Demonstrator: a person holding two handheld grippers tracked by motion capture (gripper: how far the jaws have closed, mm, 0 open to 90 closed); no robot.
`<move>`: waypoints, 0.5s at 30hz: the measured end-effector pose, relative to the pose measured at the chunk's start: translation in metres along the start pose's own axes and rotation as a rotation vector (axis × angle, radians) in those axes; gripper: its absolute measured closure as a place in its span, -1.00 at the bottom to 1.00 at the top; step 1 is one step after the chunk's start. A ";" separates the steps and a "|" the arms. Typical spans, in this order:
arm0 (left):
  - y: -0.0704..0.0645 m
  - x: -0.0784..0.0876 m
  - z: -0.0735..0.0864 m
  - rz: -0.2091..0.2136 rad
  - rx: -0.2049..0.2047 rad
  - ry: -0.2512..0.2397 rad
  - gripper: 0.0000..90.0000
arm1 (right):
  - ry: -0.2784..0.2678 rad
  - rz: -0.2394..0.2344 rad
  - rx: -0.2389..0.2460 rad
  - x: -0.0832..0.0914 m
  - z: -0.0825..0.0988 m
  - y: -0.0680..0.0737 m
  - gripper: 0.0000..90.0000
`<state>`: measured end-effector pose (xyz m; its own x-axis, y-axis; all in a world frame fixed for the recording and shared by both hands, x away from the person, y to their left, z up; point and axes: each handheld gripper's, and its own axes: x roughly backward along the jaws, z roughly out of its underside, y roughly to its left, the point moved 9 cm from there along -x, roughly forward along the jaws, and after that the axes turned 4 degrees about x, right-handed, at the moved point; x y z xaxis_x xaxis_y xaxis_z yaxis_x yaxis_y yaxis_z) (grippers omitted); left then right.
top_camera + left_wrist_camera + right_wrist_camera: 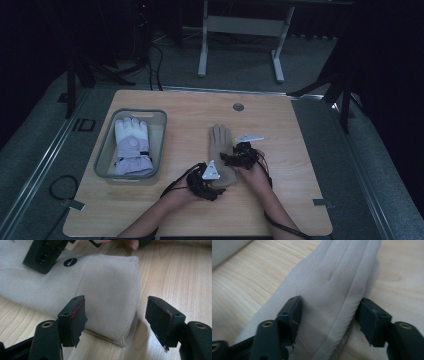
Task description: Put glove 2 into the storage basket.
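Reaching in from the frame's bottom, both hands are working a tan glove point(220, 150) lying mid-bench: the left tool point(214, 184) is straddling its cuff, spread; the right tool point(231, 159) is pinching its edge. At left, a bin point(159, 150) is holding a white glove point(132, 147).

Two gloves point(222, 152), one bin point(106, 150), two grippers point(212, 181).
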<state>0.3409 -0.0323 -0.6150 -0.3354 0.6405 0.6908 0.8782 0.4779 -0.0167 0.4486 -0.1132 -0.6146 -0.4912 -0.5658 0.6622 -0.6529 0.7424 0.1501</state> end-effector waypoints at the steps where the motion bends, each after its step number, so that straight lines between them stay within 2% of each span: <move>1: 0.000 -0.001 0.000 -0.001 0.002 0.001 -0.22 | -0.002 -0.007 0.014 0.001 0.000 0.000 -0.02; 3: 0.001 -0.001 -0.001 -0.017 -0.006 0.014 -0.13 | -0.006 -0.013 0.039 0.002 0.000 0.003 0.10; 4: 0.001 -0.001 -0.001 -0.017 -0.006 0.014 -0.11 | -0.006 -0.013 0.039 0.002 0.000 0.003 0.10; 5: 0.002 -0.001 0.000 -0.029 -0.006 0.014 -0.11 | -0.011 -0.002 0.063 0.002 0.000 0.004 0.20; 6: 0.003 0.000 0.000 -0.033 -0.005 0.014 0.02 | -0.023 0.018 0.127 0.004 0.000 0.009 0.39; 8: 0.004 0.000 0.000 -0.048 -0.019 0.017 0.17 | -0.026 0.040 0.158 0.006 -0.001 0.012 0.61; 9: 0.006 0.000 0.000 -0.061 -0.030 0.023 0.26 | -0.027 0.060 0.173 0.006 -0.001 0.014 0.66; 12: 0.007 0.000 0.000 -0.082 -0.031 0.026 0.50 | -0.036 0.065 0.169 0.007 -0.001 0.015 0.72; 14: 0.008 0.000 -0.001 -0.103 -0.025 0.026 0.75 | -0.044 0.064 0.153 0.008 -0.001 0.015 0.75; 15: 0.009 0.001 -0.002 -0.106 -0.020 0.025 0.78 | -0.047 0.069 0.155 0.008 -0.001 0.015 0.76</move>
<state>0.3490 -0.0288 -0.6132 -0.4188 0.5718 0.7055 0.8449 0.5301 0.0720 0.4354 -0.1063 -0.6066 -0.5617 -0.5342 0.6318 -0.6963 0.7177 -0.0122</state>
